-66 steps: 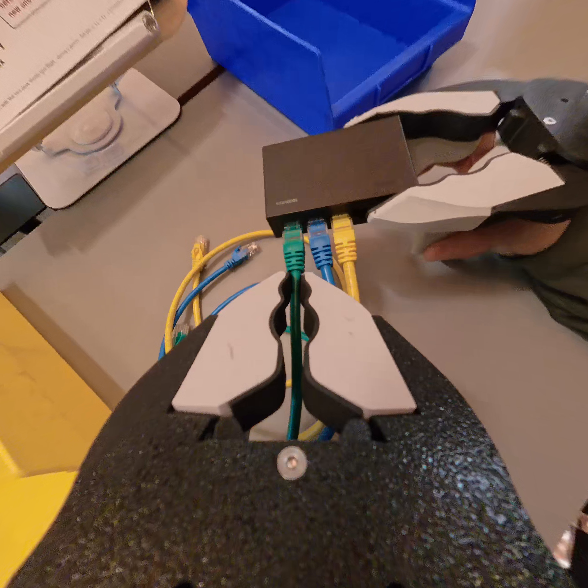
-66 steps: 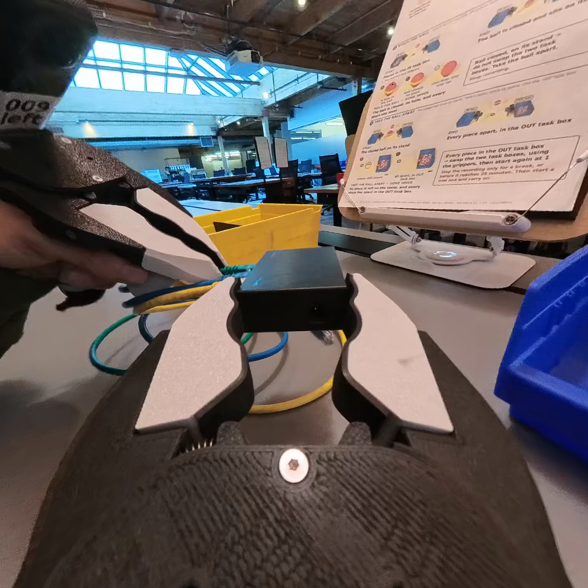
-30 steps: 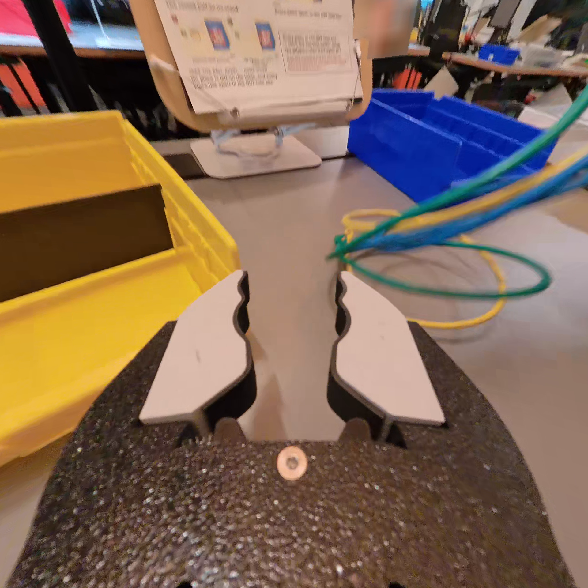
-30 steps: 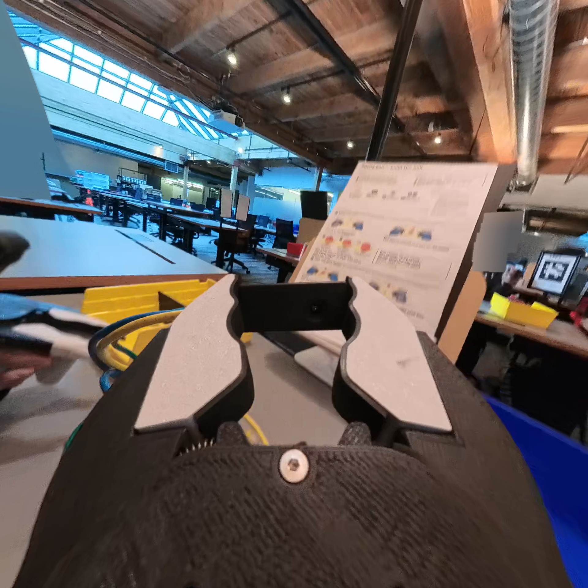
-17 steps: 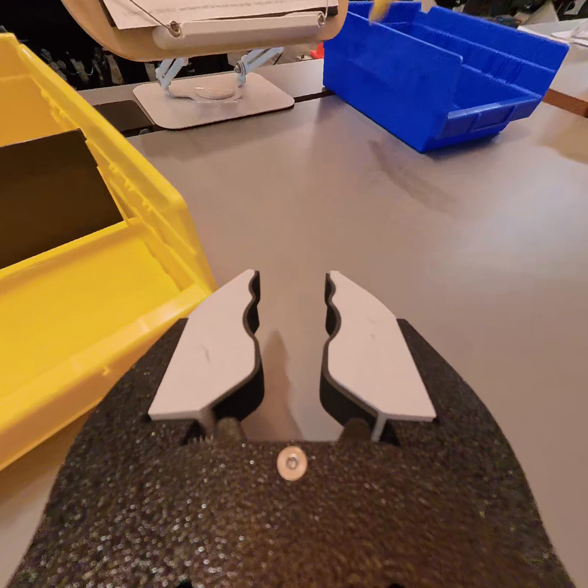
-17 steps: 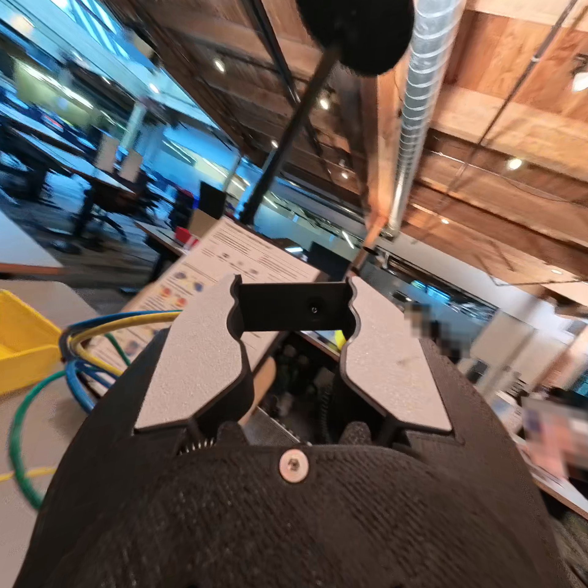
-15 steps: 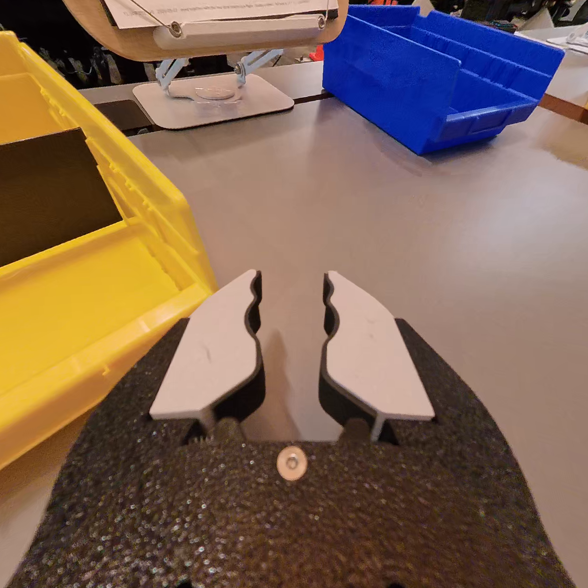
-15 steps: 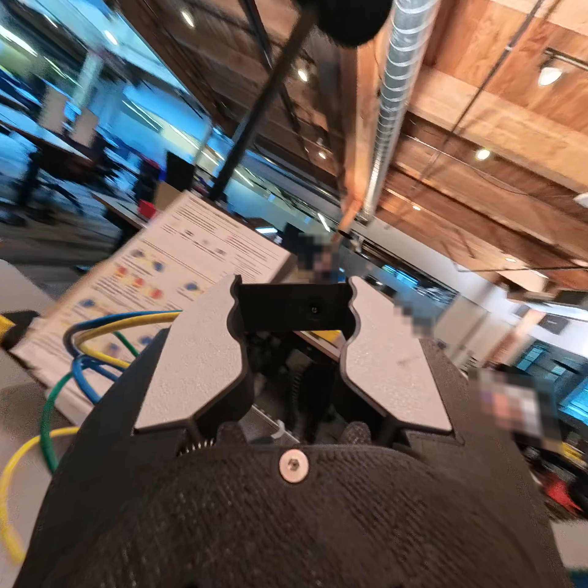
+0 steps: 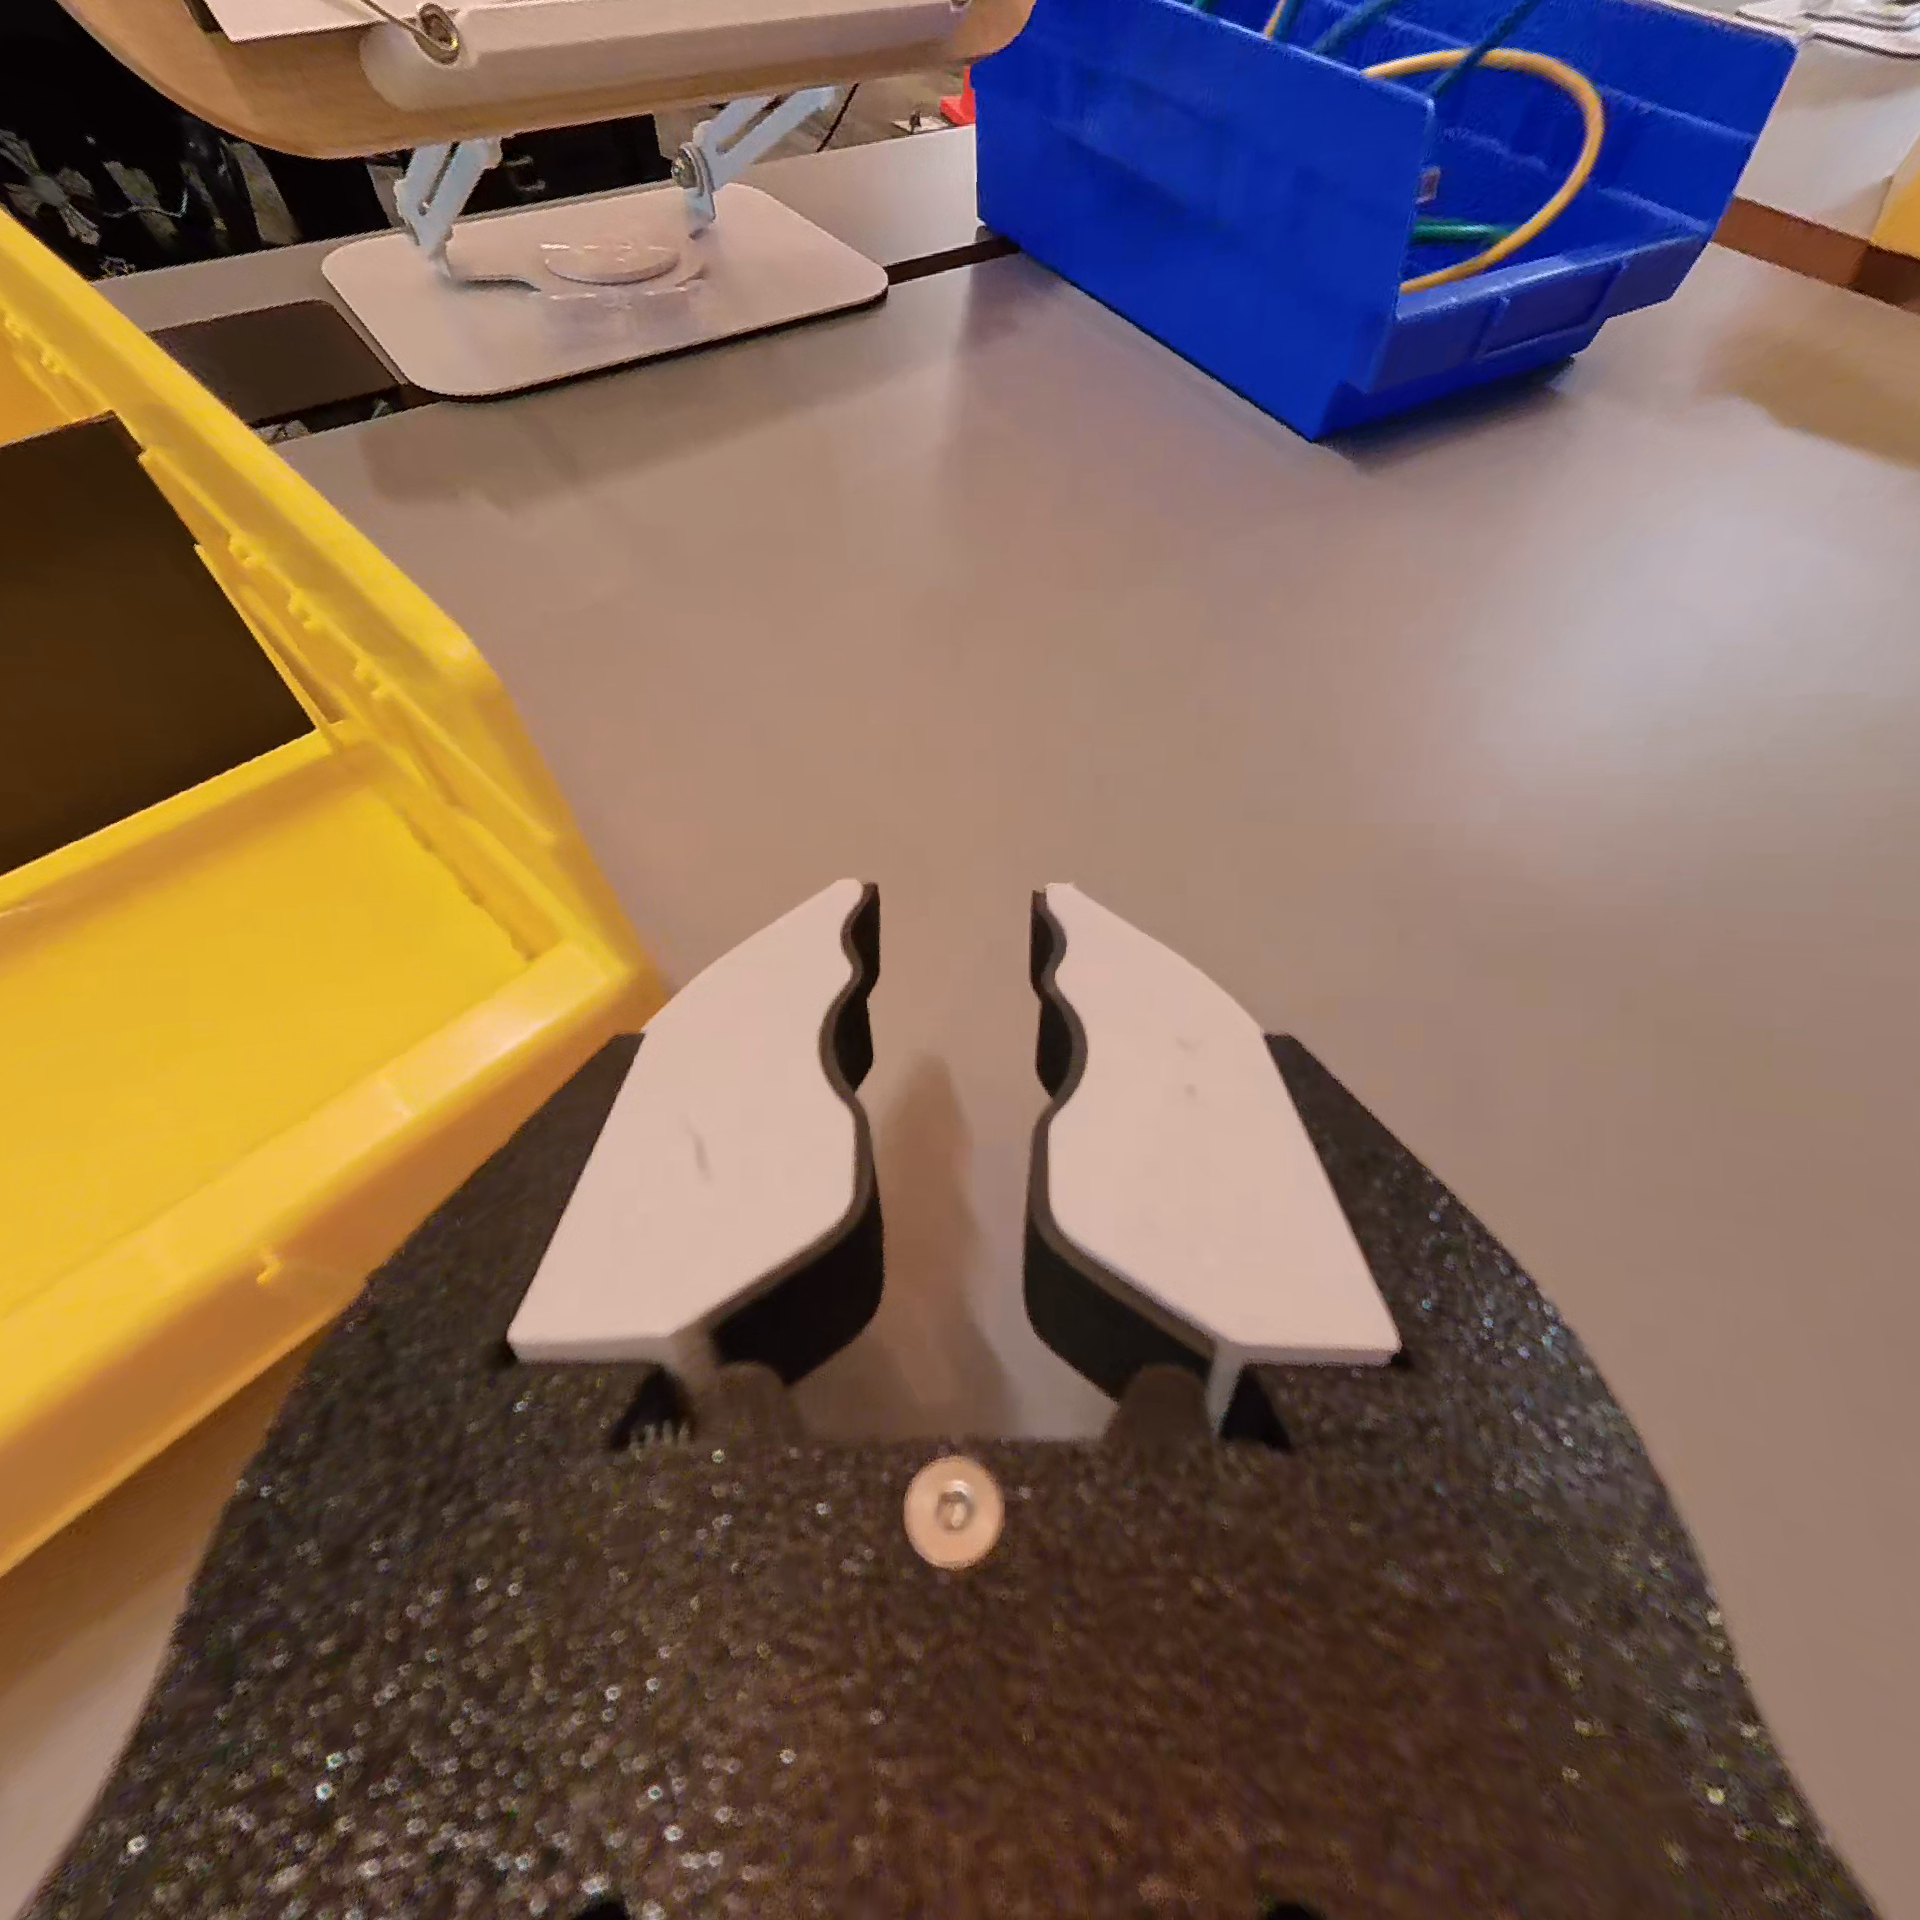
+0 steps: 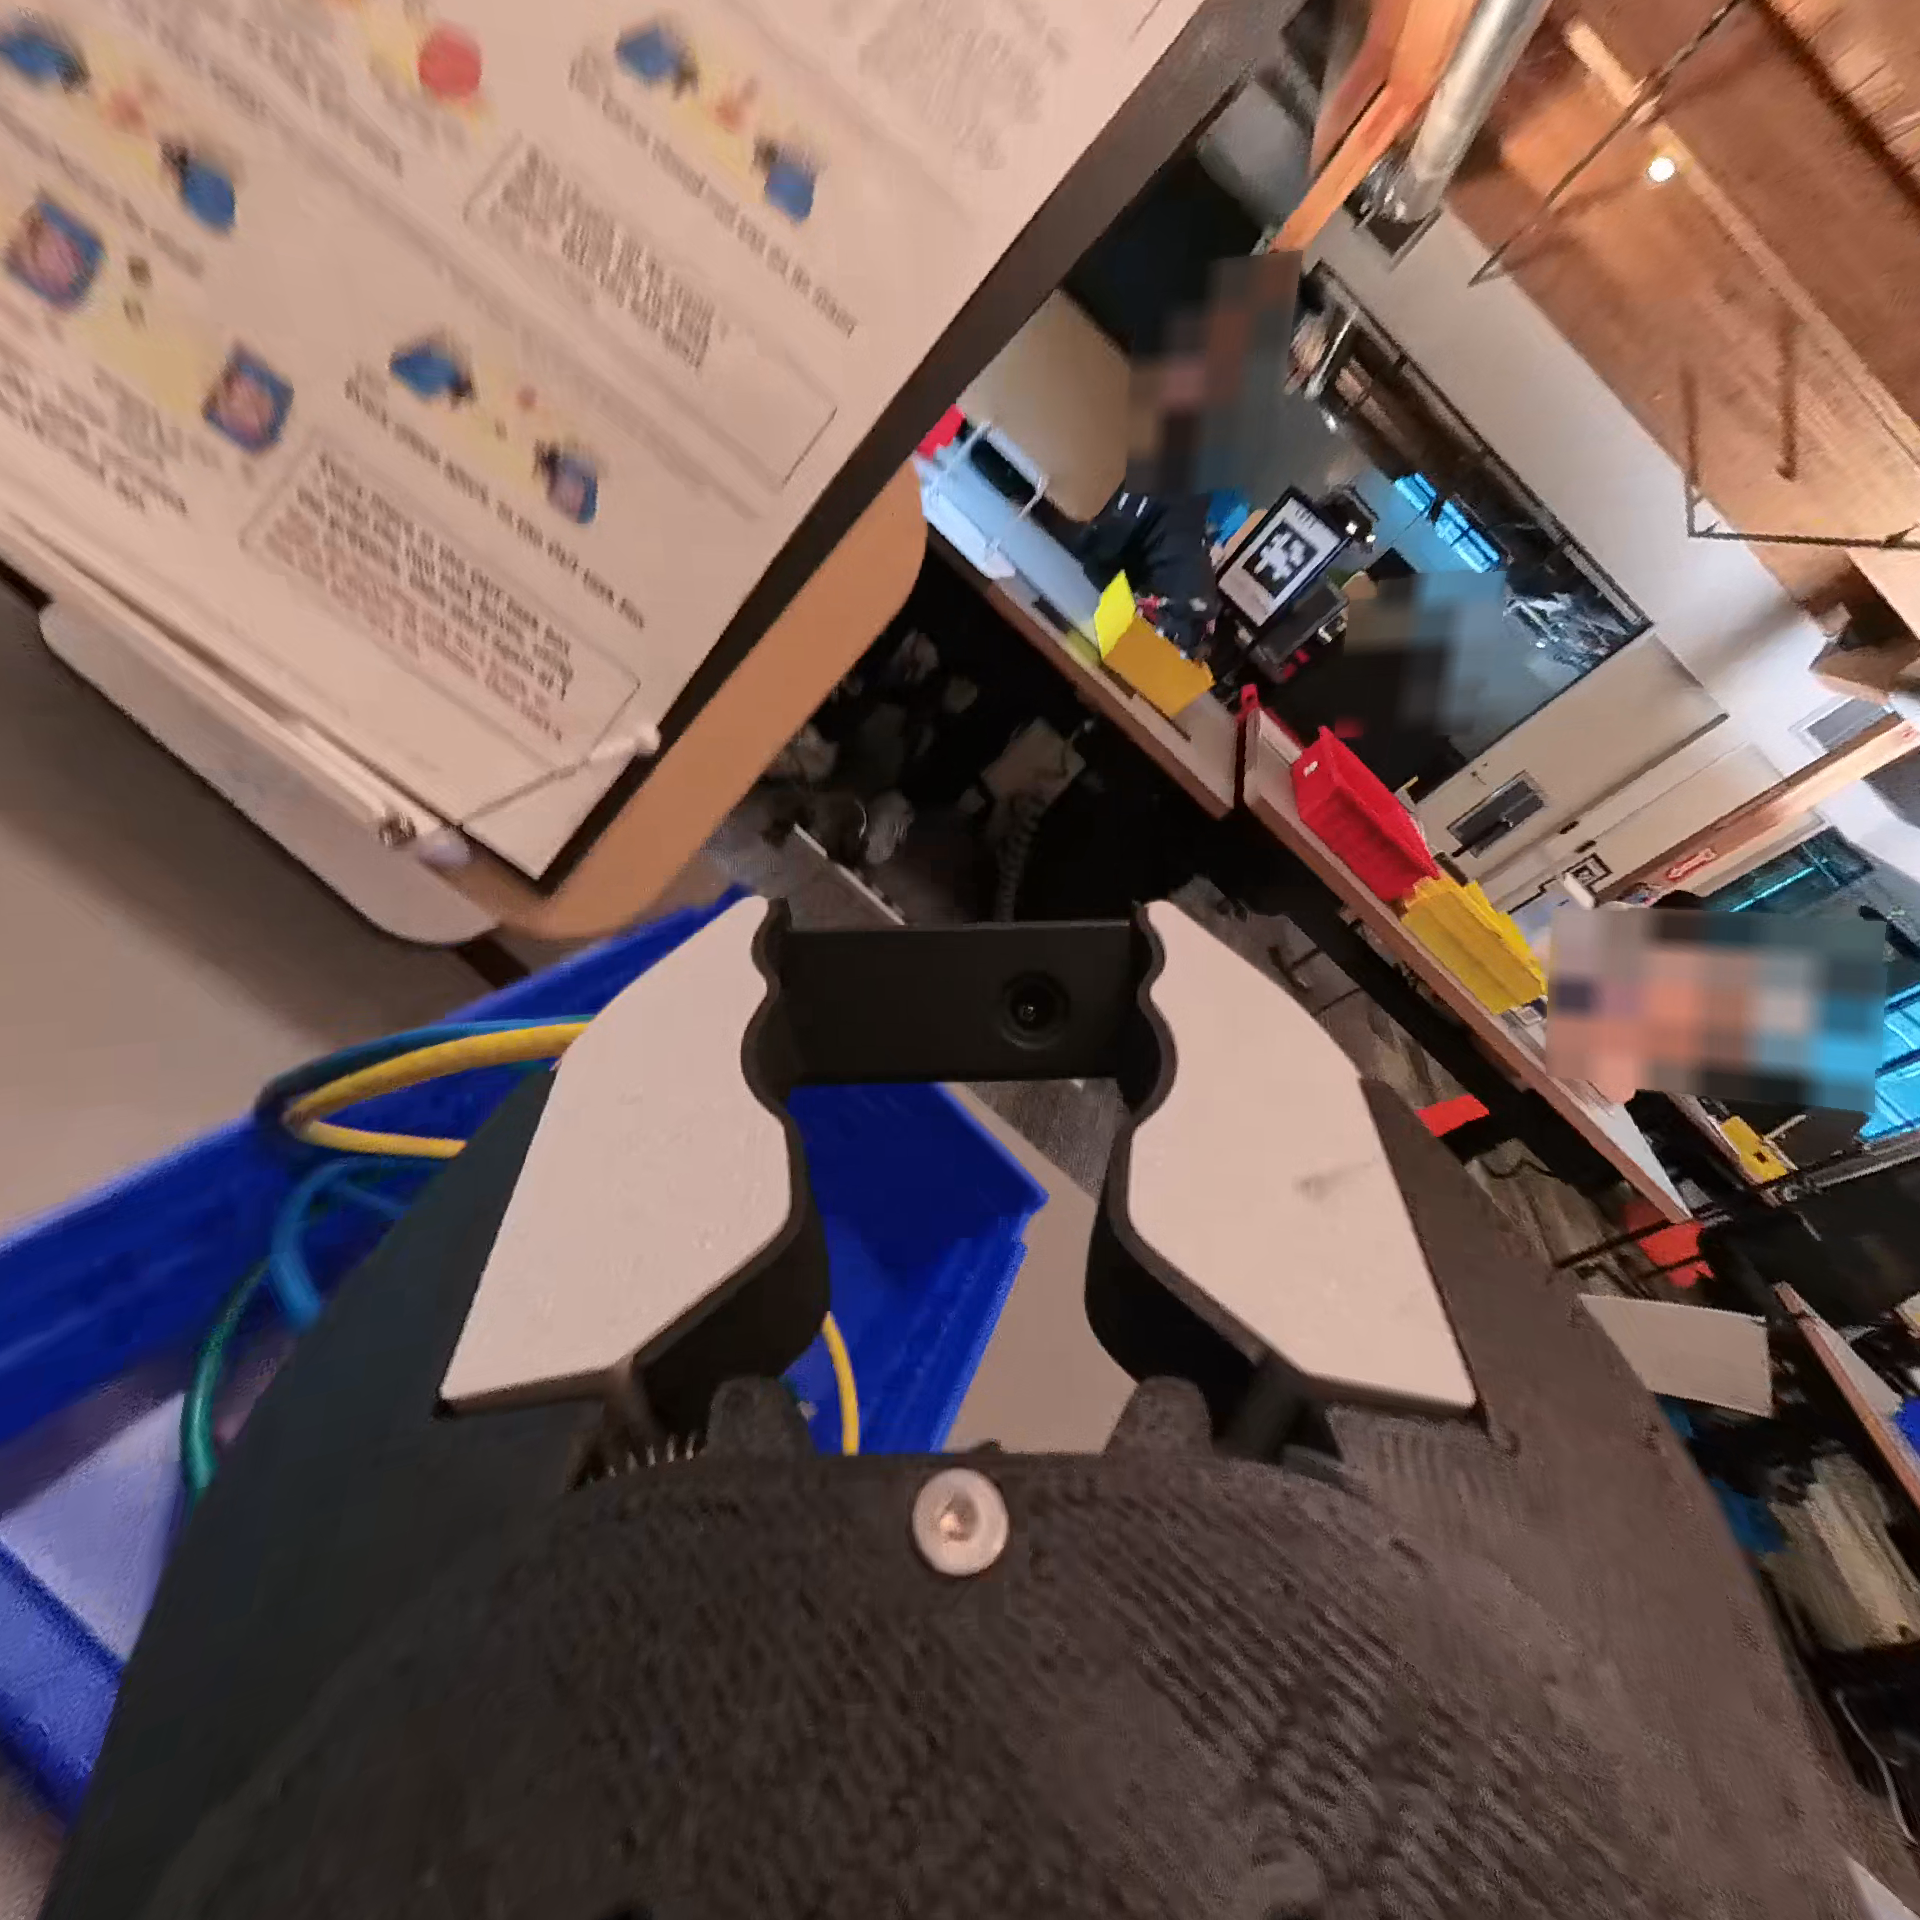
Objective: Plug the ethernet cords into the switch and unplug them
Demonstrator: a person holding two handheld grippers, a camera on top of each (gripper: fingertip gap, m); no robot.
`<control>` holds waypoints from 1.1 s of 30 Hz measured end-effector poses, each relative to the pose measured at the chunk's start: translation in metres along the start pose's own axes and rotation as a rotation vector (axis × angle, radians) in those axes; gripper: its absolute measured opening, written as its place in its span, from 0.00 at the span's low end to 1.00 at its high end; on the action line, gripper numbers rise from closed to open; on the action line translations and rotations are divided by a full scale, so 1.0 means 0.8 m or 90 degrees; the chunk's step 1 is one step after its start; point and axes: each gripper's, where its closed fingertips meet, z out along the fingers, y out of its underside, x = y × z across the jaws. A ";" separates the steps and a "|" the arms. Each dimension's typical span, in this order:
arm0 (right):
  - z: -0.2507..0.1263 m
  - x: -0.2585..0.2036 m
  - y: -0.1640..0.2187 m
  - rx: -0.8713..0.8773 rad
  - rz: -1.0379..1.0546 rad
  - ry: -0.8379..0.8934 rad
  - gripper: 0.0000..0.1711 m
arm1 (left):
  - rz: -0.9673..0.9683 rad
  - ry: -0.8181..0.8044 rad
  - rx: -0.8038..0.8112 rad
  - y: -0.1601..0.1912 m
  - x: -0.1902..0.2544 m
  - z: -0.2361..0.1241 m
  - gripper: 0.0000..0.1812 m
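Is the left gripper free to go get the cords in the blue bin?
Probably yes: the left gripper is open and empty, with bare table between it and the blue bin holding the cords.

L gripper agape; R gripper clamped, tilted.

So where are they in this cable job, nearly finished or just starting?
Nearly finished, it seems. Done: the table in front holds no cords; the cords loop inside the blue bin. In hand: the right hand-held gripper grips the switch over that bin, while the left hand-held gripper is open and holds nothing. Left: probably just setting the switch down. Whether the cords are unplugged is hidden.
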 end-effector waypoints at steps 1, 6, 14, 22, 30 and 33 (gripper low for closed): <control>0.002 -0.005 0.010 -0.014 -0.003 -0.005 0.37 | 0.001 0.002 0.000 0.000 0.001 0.000 0.15; 0.001 -0.017 0.078 -0.124 0.055 -0.003 0.37 | 0.000 0.009 -0.001 0.000 0.002 0.000 0.13; -0.030 -0.054 0.162 -0.293 0.057 -0.017 0.37 | 0.018 0.011 -0.010 0.002 0.006 0.002 0.10; -0.076 -0.074 0.200 -0.347 0.101 -0.103 0.40 | 0.063 -0.010 -0.032 0.007 0.011 0.006 0.10; -0.129 -0.056 0.169 -0.196 0.206 -0.041 0.30 | 0.083 0.063 -0.056 -0.004 0.078 0.048 0.14; -0.123 -0.058 0.210 -0.290 0.189 -0.043 0.31 | 0.109 0.097 -0.081 -0.014 0.110 0.070 0.14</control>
